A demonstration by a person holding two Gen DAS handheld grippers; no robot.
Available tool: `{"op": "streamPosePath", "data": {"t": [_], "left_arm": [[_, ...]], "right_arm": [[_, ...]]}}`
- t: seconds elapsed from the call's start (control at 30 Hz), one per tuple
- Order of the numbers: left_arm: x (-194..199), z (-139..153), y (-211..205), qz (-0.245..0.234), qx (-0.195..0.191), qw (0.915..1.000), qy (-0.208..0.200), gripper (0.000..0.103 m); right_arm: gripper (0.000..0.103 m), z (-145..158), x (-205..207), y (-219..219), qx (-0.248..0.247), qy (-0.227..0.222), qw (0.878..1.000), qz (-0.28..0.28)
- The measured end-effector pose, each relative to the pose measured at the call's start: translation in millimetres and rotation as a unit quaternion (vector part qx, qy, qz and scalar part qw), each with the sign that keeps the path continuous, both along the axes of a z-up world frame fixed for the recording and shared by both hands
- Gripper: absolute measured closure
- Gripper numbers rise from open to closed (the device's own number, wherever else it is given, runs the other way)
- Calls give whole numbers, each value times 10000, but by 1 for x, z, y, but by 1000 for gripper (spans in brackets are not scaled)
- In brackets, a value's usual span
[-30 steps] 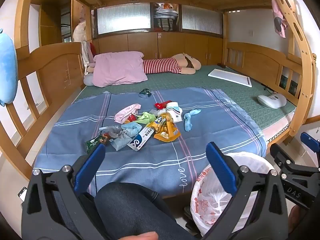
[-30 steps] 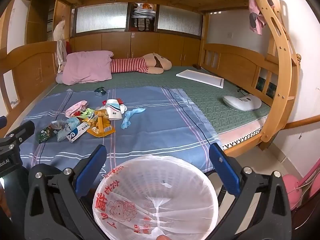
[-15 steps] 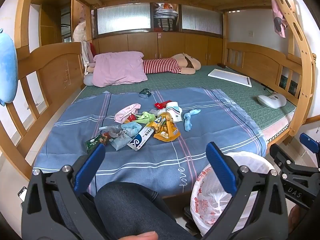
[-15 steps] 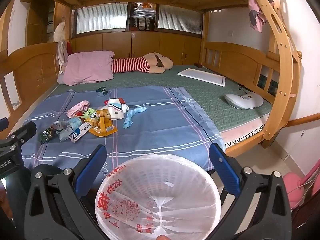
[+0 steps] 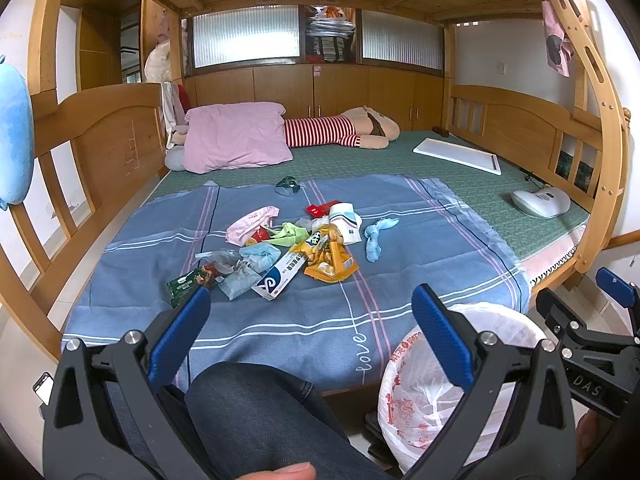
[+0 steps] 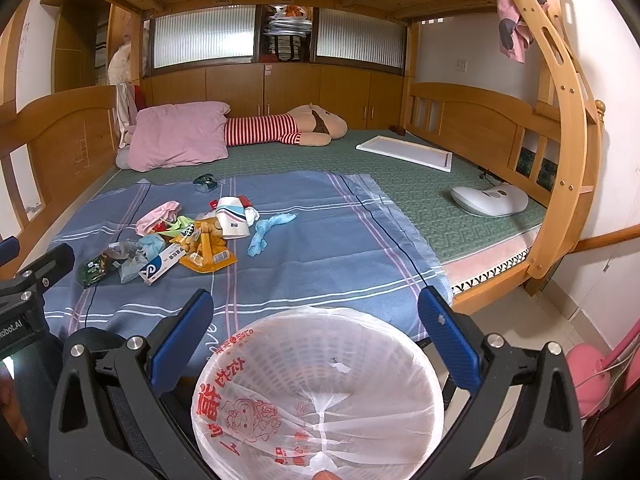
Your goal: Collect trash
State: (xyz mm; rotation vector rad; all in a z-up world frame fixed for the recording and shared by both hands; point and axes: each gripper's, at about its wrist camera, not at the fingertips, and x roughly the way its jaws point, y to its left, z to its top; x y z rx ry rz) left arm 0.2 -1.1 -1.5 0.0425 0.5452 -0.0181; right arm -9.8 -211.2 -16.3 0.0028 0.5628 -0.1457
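Observation:
A pile of trash [image 5: 280,252] lies on the blue striped sheet [image 5: 420,264] on the bed: wrappers, a white and blue toothpaste box [image 5: 280,276], an orange snack bag [image 5: 330,264], a paper cup [image 5: 346,220] and a blue rag [image 5: 376,236]. The pile also shows in the right wrist view [image 6: 180,240]. A white bin lined with a printed plastic bag [image 6: 316,392] stands on the floor by the bed's near edge. My left gripper [image 5: 310,320] is open and empty, held above a knee. My right gripper [image 6: 316,320] is open and empty over the bin.
A pink pillow [image 5: 236,140] and a striped plush toy [image 5: 336,132] lie at the back of the bed. A white board [image 5: 458,154] and a white handheld device [image 5: 540,202] lie on the green mat at right. Wooden rails and a ladder [image 6: 560,160] frame the bed.
The right gripper has drifted slightly, so the bin sits a little further right in its view. The left gripper and the trash have not moved.

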Motion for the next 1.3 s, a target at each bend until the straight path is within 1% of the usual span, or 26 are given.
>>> {"op": "streamPosePath", "data": {"t": [1.3], "left_arm": [[2,-1,1,-1,-1,10000,-10,3]], "right_arm": [[3,-2,-1,5,44,3,10000,15]]}}
